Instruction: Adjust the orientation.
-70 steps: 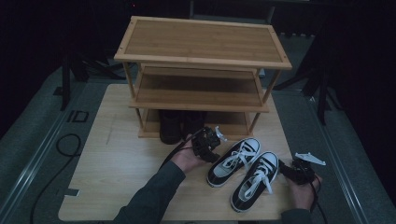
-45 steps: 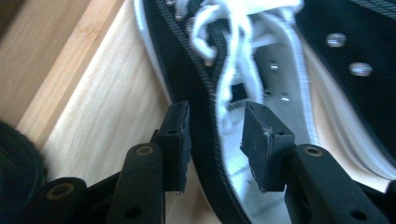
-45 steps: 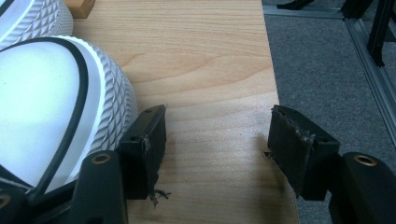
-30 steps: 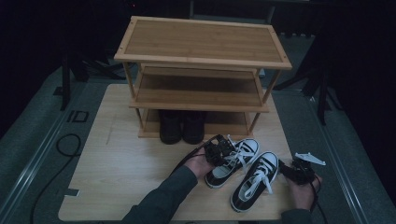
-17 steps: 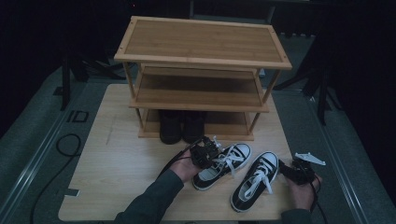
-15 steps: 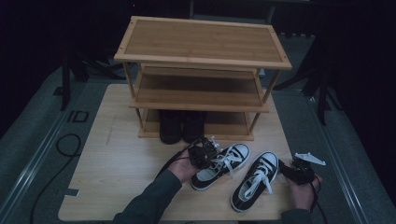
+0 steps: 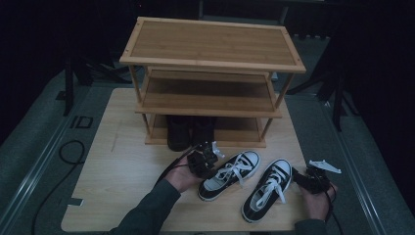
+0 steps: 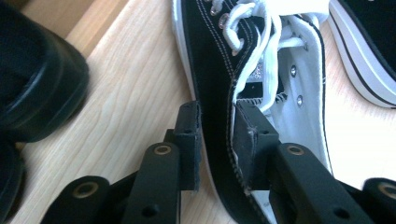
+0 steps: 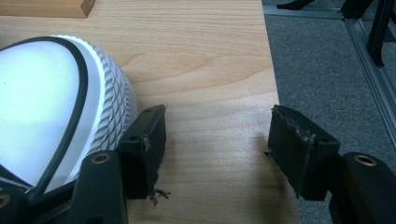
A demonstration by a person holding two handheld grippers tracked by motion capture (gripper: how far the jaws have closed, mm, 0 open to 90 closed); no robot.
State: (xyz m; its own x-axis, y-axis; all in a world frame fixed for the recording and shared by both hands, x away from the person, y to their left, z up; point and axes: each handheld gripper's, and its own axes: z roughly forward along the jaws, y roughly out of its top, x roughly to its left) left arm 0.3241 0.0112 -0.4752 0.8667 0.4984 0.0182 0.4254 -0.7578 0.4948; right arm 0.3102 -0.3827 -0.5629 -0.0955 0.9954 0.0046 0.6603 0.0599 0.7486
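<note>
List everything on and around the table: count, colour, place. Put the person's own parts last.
Table: one, light wood, centre.
Shoe rack: one, wooden, three shelves, far half of the table.
Boots: two, black, bottom shelf.
Left sneaker: one, black and white, in front of the rack.
Right sneaker: one, black and white, beside it.
Cable: one, black, floor at left.
Left gripper: black, shut on the left sneaker's side wall.
Right gripper: black, open, beside the right sneaker's toe.
Hands: two, holding the grippers.

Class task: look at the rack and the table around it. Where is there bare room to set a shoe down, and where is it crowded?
Free: the rack's top shelf, its middle shelf, and the table's left part beside the left claw. Crowded: the front right, where two sneakers lie between the claws, and the bottom shelf's left, taken by dark boots.
</note>
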